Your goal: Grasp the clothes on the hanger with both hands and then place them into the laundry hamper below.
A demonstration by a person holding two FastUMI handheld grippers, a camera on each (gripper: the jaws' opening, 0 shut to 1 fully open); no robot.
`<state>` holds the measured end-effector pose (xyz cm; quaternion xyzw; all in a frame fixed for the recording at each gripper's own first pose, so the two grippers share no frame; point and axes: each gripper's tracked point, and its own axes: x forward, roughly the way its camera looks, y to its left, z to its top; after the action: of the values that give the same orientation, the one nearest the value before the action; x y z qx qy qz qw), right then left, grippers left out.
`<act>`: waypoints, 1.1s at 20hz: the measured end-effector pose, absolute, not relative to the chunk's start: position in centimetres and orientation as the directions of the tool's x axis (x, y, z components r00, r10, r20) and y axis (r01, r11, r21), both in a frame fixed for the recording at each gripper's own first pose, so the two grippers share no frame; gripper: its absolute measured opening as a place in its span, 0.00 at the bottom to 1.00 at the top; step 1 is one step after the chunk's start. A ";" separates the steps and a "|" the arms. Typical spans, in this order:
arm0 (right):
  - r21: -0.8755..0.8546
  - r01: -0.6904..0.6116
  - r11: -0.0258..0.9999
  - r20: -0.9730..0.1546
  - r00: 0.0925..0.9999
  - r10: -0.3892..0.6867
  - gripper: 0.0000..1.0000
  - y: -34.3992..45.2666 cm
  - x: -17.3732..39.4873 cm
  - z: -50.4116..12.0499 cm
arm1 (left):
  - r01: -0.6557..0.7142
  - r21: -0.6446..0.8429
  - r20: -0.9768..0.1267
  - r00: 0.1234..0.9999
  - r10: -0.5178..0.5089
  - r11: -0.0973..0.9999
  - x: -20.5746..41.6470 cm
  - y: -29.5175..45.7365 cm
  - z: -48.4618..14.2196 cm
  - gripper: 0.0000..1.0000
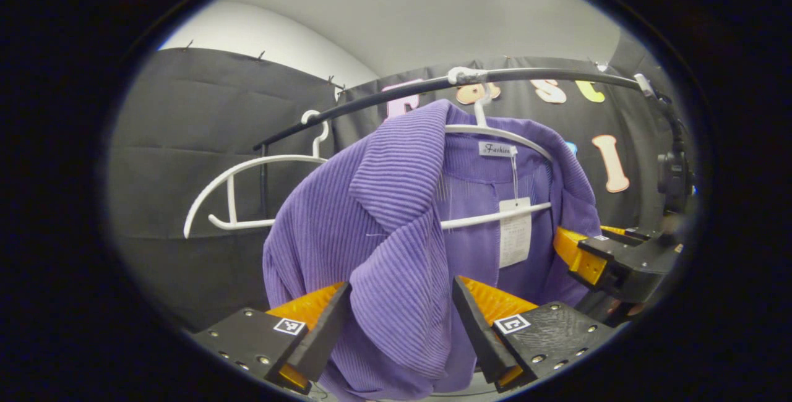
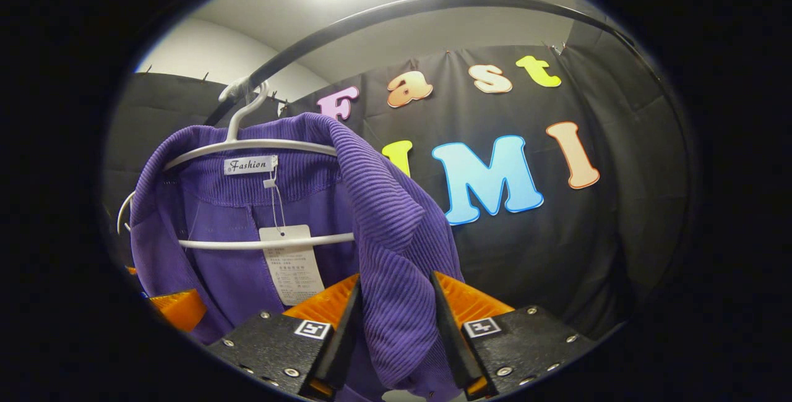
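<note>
The purple top hangs on a white hanger on the rail, and each gripper's fingers pinch one front edge, ready to pull it off together.

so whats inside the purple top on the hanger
Inside the open purple top, a white hanger with its crossbar, a neck label and a hanging paper tag show. The hanger's shoulder ends are covered by fabric.

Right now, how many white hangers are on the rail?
2. One hanger carries the purple top and hooks on the rail; an empty hanger hangs to its left in the left gripper view. More may sit beyond view.
</note>
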<state>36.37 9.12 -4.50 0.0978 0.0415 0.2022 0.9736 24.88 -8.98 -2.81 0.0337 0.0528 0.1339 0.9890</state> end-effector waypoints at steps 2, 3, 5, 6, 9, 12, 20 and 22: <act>0.196 -0.411 0.890 -0.040 0.904 0.426 0.46 9.7 36.5 -4.7 | -0.274 0.081 -0.106 0.954 0.282 0.958 24.9 -8.7 -3.2 0.91; 0.185 -0.417 0.890 -0.027 0.903 0.429 0.29 9.7 36.6 -4.4 | -0.286 0.077 -0.101 0.951 0.293 0.955 25.0 -8.3 -3.2 0.79; 0.173 -0.432 0.885 0.012 0.899 0.437 0.07 9.9 36.3 -3.7 | -0.250 0.055 -0.102 0.962 0.255 0.967 24.9 -8.7 -3.1 0.55; 0.166 -0.437 0.884 0.030 0.898 0.439 0.06 9.9 36.3 -3.4 | -0.238 0.049 -0.100 0.965 0.242 0.970 24.9 -8.7 -3.1 0.61; 0.152 -0.419 0.895 0.101 0.907 0.408 0.04 9.0 36.4 -1.5 | -0.249 0.060 -0.079 0.964 0.253 0.967 24.4 -7.9 -2.2 0.22; 0.143 -0.395 0.907 0.163 0.914 0.372 0.04 7.8 36.8 0.8 | -0.225 0.079 -0.048 0.972 0.229 0.971 23.7 -8.3 -0.3 0.00; 0.153 -0.322 0.934 0.248 0.928 0.279 0.04 4.8 39.5 4.8 | -0.241 0.107 0.076 0.969 0.233 0.965 21.6 -6.4 8.0 0.03; 0.143 -0.311 0.940 0.263 0.927 0.267 0.04 4.4 40.0 5.4 | -0.252 0.099 0.086 0.966 0.244 0.963 21.3 -5.4 9.0 0.07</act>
<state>39.97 4.37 5.39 0.0912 -0.1207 0.1478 0.9774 21.26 -5.39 9.02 0.0544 -0.0364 0.1251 0.9900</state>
